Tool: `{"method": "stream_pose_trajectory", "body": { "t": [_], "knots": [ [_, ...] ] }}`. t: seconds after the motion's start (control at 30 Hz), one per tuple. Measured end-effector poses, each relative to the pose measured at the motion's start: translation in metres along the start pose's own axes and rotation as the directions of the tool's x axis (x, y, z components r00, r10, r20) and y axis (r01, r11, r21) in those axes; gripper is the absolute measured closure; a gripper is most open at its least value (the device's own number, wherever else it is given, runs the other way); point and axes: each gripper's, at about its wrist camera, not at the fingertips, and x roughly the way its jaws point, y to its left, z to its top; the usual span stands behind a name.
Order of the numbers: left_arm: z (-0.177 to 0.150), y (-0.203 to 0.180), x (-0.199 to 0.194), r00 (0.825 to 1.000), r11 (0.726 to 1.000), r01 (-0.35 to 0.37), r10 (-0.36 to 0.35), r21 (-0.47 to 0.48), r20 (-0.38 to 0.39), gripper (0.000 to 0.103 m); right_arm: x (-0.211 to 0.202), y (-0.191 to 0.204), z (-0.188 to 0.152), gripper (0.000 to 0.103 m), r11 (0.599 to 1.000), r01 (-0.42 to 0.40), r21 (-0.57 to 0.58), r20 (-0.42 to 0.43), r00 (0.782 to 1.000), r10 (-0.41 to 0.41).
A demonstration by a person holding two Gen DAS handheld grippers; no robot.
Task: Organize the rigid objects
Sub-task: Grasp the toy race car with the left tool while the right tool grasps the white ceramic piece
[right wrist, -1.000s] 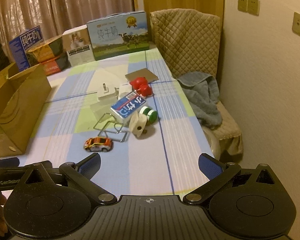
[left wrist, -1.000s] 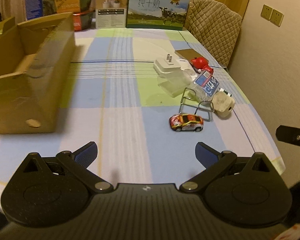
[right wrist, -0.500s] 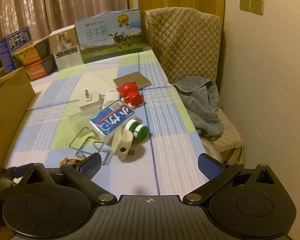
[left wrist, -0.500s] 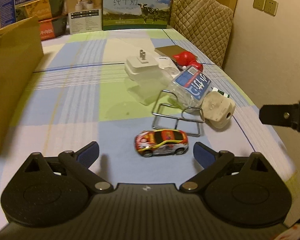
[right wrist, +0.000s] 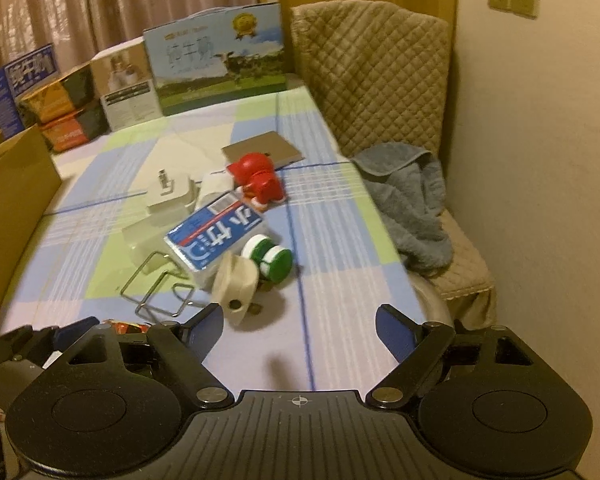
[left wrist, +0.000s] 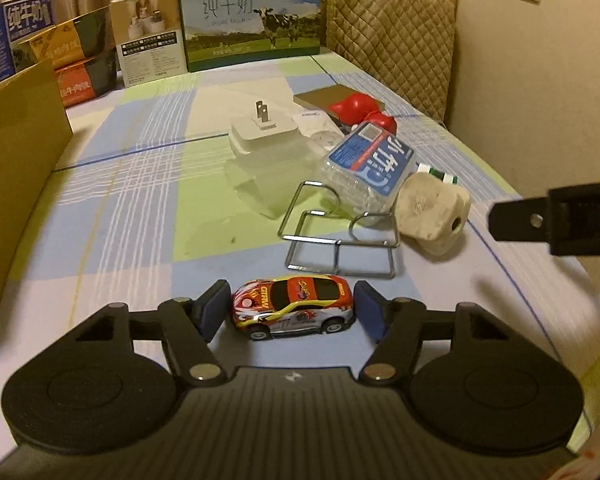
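Toy car (left wrist: 294, 307) on the checked cloth of the desk (left wrist: 132, 216), side-on, squarely between the blue pads of the left gripper (left wrist: 294, 312). Jaws just been closing around it; a thin gap visible at each end of the car, pads close but not pressing. Wheels down on the cloth.

Just beyond the car, a bent wire stand (left wrist: 340, 236); behind that a clear bottle with a blue label (left wrist: 370, 168), a cream-coloured lump with a hole (left wrist: 434, 216) beside it to the right, a white plug adapter (left wrist: 266, 134) and a red toy (left wrist: 360, 110) farther back. Cardboard box (left wrist: 16, 184) along the left edge.

Right gripper (right wrist: 300, 328) low over bare cloth near the desk's edge, jaws spread wide though lately narrowing, nothing between them. Cream lump just ahead of its left pad. Grey towel (right wrist: 408, 204) on a chair to the right.
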Motion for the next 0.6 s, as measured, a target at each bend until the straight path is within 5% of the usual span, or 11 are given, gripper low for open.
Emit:
{"method": "stream_pose_trajectory", "body": {
  "t": [0.3, 0.6],
  "knots": [
    [0.002, 0.039, -0.02, 1.0, 0.998, -0.015, 0.015, 0.057, 0.002, 0.04, 0.029, 0.026, 0.007, 0.042, 0.989, -0.043, -0.141, -0.027, 0.999, 0.04],
    [0.002, 0.048, -0.024, 1.0, 1.0, 0.011, -0.011, 0.022, 0.0, 0.04, 0.057, 0.056, -0.001, 0.047, 0.921, -0.001, -0.39, -0.036, 0.999, -0.015]
  ]
}}
